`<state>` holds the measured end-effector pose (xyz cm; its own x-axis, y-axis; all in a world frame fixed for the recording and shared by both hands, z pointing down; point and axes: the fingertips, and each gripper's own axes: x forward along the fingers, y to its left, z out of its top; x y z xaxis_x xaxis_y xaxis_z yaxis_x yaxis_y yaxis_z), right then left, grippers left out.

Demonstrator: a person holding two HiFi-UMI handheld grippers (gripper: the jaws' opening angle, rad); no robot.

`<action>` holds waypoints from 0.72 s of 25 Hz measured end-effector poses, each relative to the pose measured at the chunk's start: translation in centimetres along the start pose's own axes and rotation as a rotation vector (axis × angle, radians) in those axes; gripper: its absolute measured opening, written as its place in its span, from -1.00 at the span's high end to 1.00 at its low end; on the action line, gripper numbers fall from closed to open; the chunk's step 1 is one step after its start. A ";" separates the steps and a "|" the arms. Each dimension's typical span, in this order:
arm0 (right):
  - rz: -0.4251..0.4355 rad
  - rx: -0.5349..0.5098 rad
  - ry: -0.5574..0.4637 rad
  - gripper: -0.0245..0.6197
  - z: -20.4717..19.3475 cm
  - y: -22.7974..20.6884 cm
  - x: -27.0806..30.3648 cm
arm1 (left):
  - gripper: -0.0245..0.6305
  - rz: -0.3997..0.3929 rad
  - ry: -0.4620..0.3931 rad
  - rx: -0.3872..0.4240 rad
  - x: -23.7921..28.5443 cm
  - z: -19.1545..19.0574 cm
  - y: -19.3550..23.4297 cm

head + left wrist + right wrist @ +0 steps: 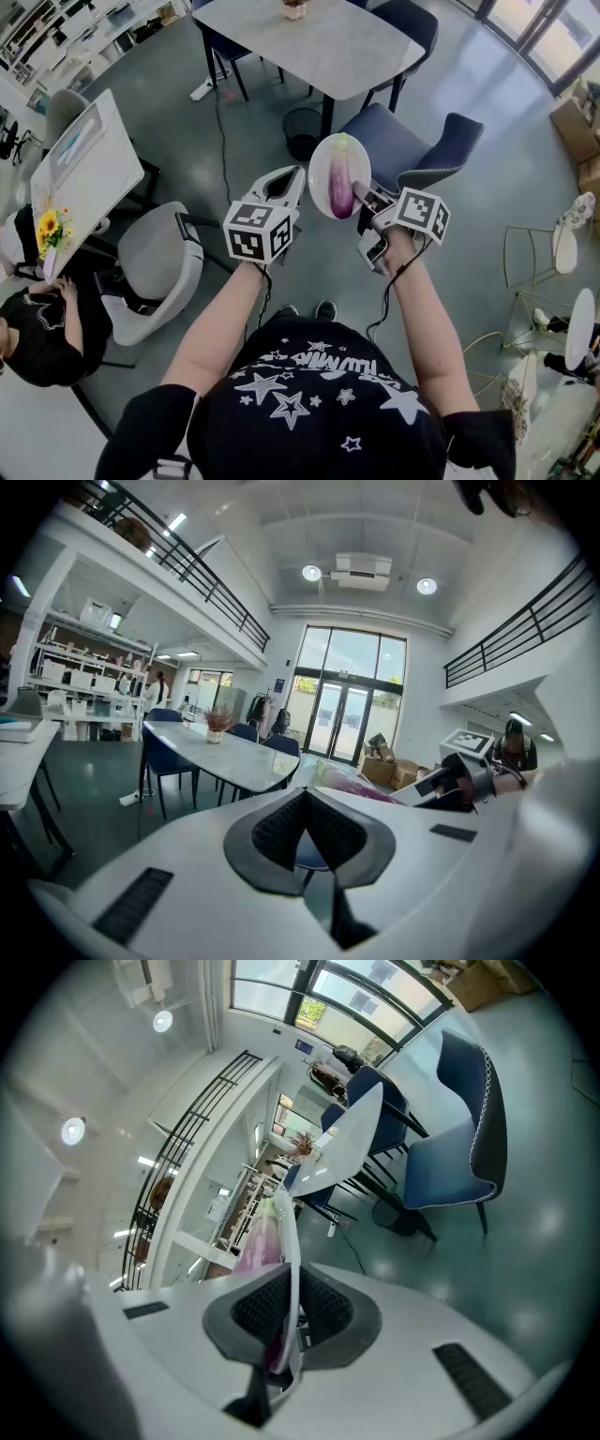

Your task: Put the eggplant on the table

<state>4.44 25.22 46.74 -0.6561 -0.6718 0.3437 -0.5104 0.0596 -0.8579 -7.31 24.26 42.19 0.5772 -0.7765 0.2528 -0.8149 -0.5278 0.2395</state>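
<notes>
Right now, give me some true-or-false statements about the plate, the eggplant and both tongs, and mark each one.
1. The right tongs clamp the rim of the white plate. True.
2. The eggplant already lies on the grey table. False: it lies on the plate, which is held in the air short of the table.
3. The left tongs are shut with nothing between them. True.
4. Nothing stands on the table. False: a small potted plant stands near its far edge.
5. The eggplant is green all over. False: it is purple, paling to a greenish tip.
</notes>
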 end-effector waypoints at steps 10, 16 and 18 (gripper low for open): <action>-0.013 -0.013 -0.012 0.85 -0.3 0.3 -1.0 | 0.90 -0.006 0.003 -0.001 -0.7 -0.2 -0.6; -0.016 -0.018 -0.011 0.85 -1.0 0.5 -1.4 | 0.90 -0.014 -0.004 -0.010 -1.5 -0.3 -1.0; -0.016 -0.021 -0.009 0.85 -1.2 0.7 -1.4 | 0.90 -0.015 -0.004 -0.009 -1.7 -0.3 -1.0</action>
<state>4.36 27.10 46.08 -0.6428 -0.6797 0.3533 -0.5322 0.0646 -0.8441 -7.48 26.22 41.85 0.5890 -0.7701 0.2450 -0.8057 -0.5361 0.2518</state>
